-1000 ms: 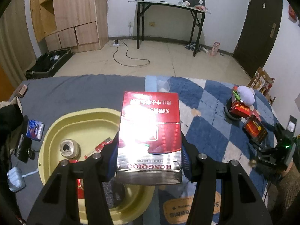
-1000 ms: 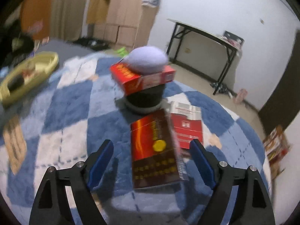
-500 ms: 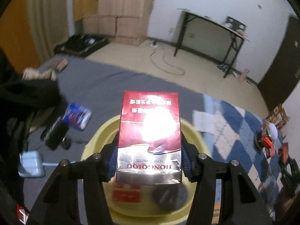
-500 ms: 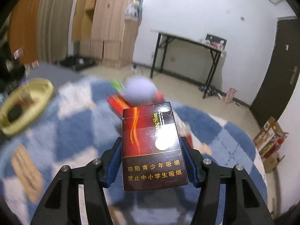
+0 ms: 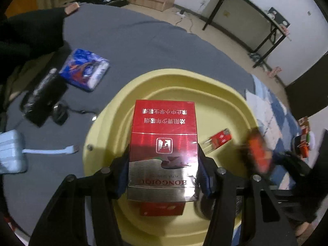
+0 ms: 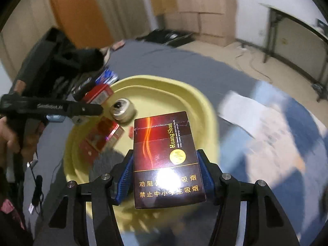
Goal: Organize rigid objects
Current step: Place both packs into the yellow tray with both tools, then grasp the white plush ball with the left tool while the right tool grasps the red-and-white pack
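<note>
Above the yellow basin (image 5: 106,123), the left hand-held gripper (image 5: 163,176) clamps a red pack (image 5: 164,135); the right hand-held gripper (image 6: 164,176) clamps a dark pack (image 6: 164,143) at the basin's 5 o'clock rim. Ideally, lower each flat onto bare floor, clear of the tin (image 6: 122,112), before releasing.

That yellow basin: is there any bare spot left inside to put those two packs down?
Yes. The round yellow plastic basin is bare along its far side, between the rim and the red-and-silver pack in the left gripper. It is crowded nearer: the small round tin, red packs and the dark maroon pack in the right gripper.
</note>
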`<state>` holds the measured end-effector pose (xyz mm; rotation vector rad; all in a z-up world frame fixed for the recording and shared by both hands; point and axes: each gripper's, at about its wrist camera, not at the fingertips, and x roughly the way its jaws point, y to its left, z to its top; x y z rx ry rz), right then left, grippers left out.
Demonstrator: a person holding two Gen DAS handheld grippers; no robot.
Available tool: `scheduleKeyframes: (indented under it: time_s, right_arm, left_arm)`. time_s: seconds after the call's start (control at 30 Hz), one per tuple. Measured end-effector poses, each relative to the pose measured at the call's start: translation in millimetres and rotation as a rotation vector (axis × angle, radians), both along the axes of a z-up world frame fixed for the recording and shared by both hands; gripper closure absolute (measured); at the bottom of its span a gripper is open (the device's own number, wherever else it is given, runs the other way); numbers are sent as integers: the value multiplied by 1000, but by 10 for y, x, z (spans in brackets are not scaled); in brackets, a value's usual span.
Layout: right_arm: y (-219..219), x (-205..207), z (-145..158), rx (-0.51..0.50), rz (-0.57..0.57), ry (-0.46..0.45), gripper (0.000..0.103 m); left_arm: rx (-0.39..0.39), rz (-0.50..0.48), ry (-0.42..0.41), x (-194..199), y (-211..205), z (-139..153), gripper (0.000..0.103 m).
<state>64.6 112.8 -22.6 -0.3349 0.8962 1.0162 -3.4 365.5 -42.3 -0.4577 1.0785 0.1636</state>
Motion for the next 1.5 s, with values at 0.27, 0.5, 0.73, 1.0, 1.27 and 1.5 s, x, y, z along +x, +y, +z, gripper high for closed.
scheduleKeyframes:
  time_s: [0.27, 0.5, 0.73, 1.0, 1.27, 1.5]
  right_arm:
    - [470, 60, -234, -60, 10, -32, 45]
    - [86, -39, -76, 30, -39, -53, 23]
    - [-1546, -30, 335, 176, -351, -94, 0]
    - [-3692, 329, 104, 19, -776, -176, 0]
    - [-3884, 625, -280, 62, -796, -142, 0]
    - [-3867, 894, -494, 63, -779, -140, 1]
  left_arm:
    - [-13, -9, 28, 211, -1, -234, 45]
    - [37, 24, -71, 169, -70, 142, 3]
    - [84, -175, -172, 279, -1005, 736, 0]
    - [61, -555, -166, 763, -3076, 874, 0]
    - [180, -656, -161, 1325, -4241, 652, 0]
    - [138, -673, -151, 1541, -4366, 494, 10]
